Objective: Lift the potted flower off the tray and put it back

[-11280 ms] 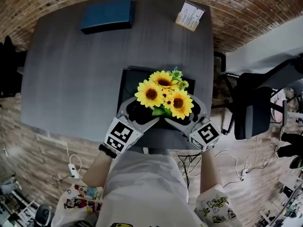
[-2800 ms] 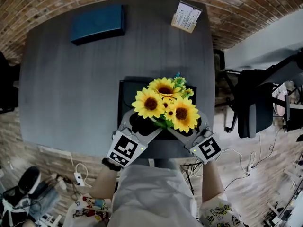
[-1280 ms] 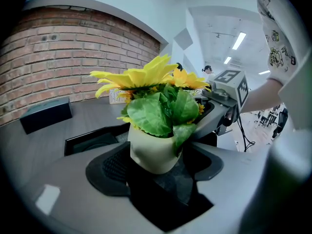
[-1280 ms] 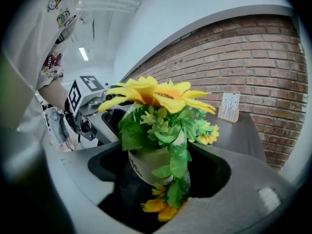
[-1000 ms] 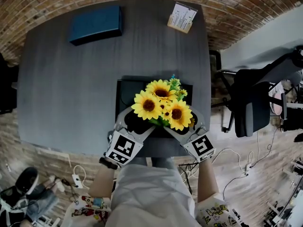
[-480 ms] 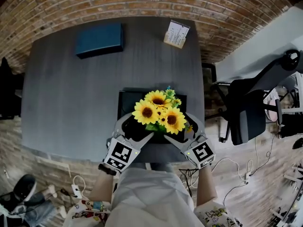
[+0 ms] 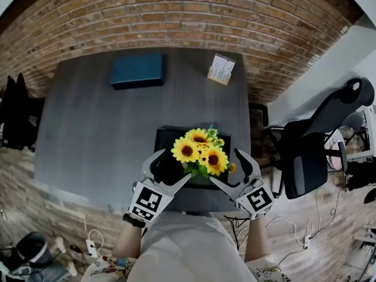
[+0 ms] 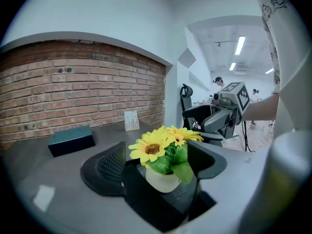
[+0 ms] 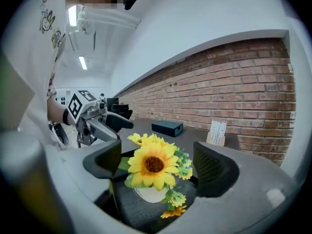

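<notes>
Both grippers are released. The left gripper and right gripper have each just been opening their two black jaws, which now stand wide apart. Their inner faces carry a fine grid texture. Each gripper bears one marker cube printed with a black-and-white square pattern.

The potted flower stands between the two grippers. In each gripper view it shows between that gripper's jaws with a gap at either side, and no pad presses on it. It has a smooth, rounded white pot and green leaves. There are three large yellow sunflower heads with brown centres, and a few small blooms beside them. The pot sits on a flat black rectangular tray, just ahead of the jaws.

The tray lies on a dark grey table with a streaked, matte top. Well beyond the left gripper lies one teal rectangular box. Beyond the right gripper one pale card stand stands upright; its print is too small to read. A red brick wall rises behind the table. One black office chair stands out past the right gripper.
</notes>
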Demonstrator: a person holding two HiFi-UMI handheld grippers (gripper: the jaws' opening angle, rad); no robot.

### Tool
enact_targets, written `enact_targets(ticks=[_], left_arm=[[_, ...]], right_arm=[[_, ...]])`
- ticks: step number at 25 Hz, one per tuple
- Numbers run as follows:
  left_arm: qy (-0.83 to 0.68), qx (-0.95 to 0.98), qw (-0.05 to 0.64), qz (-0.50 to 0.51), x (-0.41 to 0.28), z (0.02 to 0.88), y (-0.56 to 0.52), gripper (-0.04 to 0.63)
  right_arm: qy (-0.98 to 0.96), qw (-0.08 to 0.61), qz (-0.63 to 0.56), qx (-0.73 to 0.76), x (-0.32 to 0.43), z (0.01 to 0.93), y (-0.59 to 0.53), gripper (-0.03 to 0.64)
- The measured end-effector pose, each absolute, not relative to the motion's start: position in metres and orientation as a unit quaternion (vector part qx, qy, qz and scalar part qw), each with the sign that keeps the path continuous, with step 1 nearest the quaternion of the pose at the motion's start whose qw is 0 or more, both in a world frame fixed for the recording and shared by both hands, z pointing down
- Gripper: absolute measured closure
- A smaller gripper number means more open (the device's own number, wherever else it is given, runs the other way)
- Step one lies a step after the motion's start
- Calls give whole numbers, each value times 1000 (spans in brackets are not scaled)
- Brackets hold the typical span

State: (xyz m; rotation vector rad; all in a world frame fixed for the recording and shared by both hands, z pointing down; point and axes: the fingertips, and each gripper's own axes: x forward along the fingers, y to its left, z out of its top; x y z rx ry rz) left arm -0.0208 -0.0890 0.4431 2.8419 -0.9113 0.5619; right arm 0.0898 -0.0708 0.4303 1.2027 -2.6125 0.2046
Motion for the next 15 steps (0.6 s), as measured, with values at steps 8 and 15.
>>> enact_targets(ticks=[8, 15], left_arm=[[-340, 932, 42, 115, -33, 389, -94, 199], [-360, 929, 50, 68, -40, 354, -91, 256]], right_arm=[[-908, 76, 47, 409, 84, 382, -77, 160], [-918, 46, 40, 392, 76, 354, -76, 229]])
